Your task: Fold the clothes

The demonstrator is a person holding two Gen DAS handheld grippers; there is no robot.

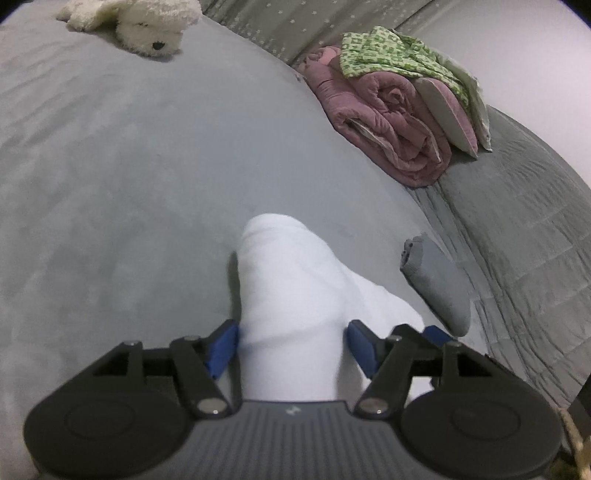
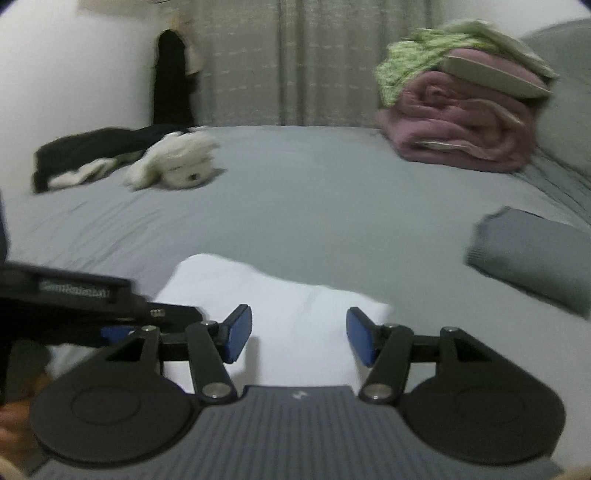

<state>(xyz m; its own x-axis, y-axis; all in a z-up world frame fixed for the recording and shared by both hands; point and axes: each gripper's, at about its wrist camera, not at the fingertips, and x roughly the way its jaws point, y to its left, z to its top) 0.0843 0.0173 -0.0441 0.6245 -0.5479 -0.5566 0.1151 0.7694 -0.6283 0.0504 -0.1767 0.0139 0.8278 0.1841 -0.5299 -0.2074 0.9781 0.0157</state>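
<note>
Grey bed [image 2: 295, 192] blurred; white garment [image 2: 295, 314] partly hidden behind fingers [image 2: 240, 332].

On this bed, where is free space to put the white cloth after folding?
The bare grey sheet between the white cloth and the plush toy is widest. The side with the grey folded cloth and pink blanket pile is crowded.

Soft, dim, even light fills both views, with a cool grey cast and no glare. The white garment [image 1: 295, 295] casts a narrow shadow along its left edge on the bed [image 1: 129, 184]. The right wrist view is smeared by motion blur, worst on the plush toy [image 2: 177, 166]. Fisheye curvature bends the edges, and the corners go dark.
</note>
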